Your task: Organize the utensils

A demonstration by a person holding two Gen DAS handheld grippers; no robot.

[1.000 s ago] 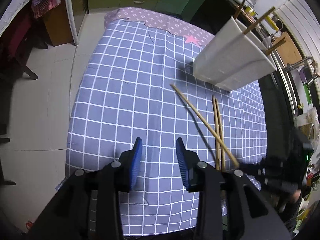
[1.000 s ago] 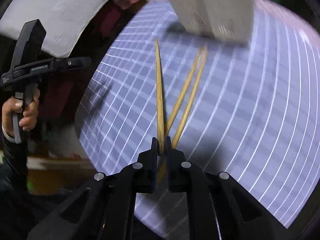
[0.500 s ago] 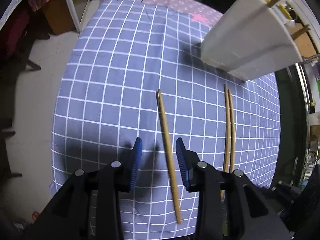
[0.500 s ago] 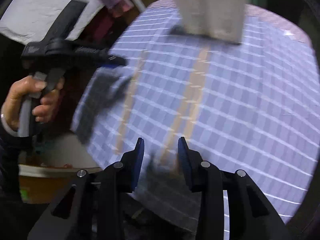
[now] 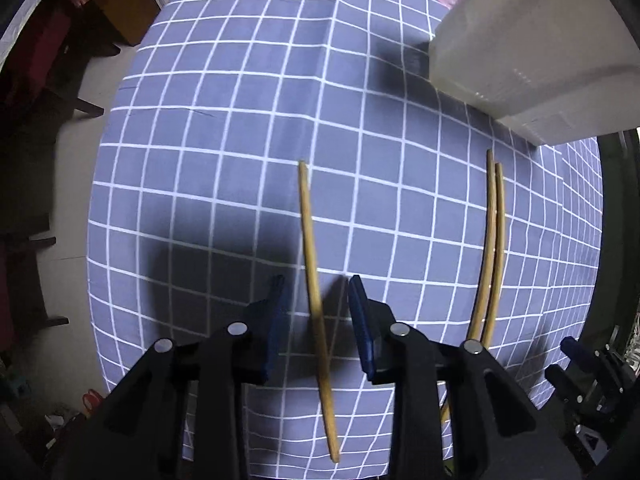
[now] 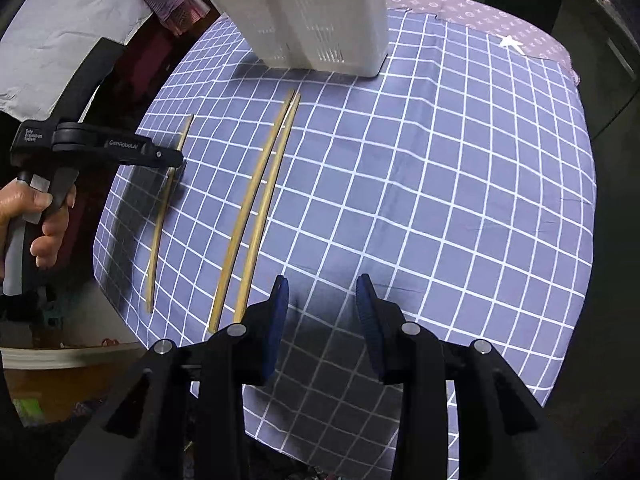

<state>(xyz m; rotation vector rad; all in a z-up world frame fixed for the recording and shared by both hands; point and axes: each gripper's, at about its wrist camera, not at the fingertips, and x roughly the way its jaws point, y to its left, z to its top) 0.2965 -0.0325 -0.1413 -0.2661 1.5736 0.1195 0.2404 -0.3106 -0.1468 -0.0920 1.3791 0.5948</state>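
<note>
On a checked cloth (image 5: 224, 152), the left gripper (image 5: 316, 294) straddles a single chopstick (image 5: 310, 248), its jaws closing in but not touching. A chopstick pair (image 6: 256, 200) lies left of the right gripper (image 6: 322, 294), whose jaws stand apart, holding nothing.

Matt wooden chopsticks (image 5: 310, 264) lie on a checked cloth (image 5: 224, 152) beside a white plastic holder (image 6: 312, 12).
</note>
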